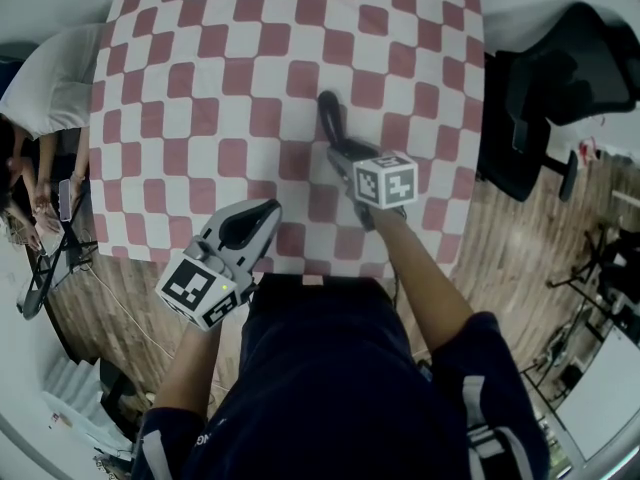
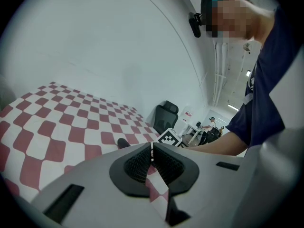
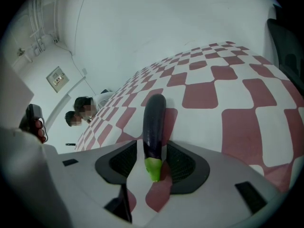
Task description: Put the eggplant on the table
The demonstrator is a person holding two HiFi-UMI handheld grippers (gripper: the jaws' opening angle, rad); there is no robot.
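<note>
A dark purple eggplant (image 1: 331,118) with a green stem end lies on the red-and-white checked tablecloth (image 1: 200,118), right of the middle. In the right gripper view the eggplant (image 3: 153,127) rests lengthwise between the jaws of my right gripper (image 3: 153,158), stem end toward the camera. The pads stand a little off its sides, so the gripper is open. From the head view my right gripper (image 1: 338,150) sits just behind the eggplant. My left gripper (image 1: 262,211) hovers at the table's near edge, shut with nothing in it (image 2: 152,152). Its view shows the eggplant's tip (image 2: 122,142).
A black office chair (image 1: 560,78) stands right of the table on a wooden floor. People (image 1: 40,168) sit beside the table's left side. The tablecloth's near edge (image 1: 310,273) is close to my body.
</note>
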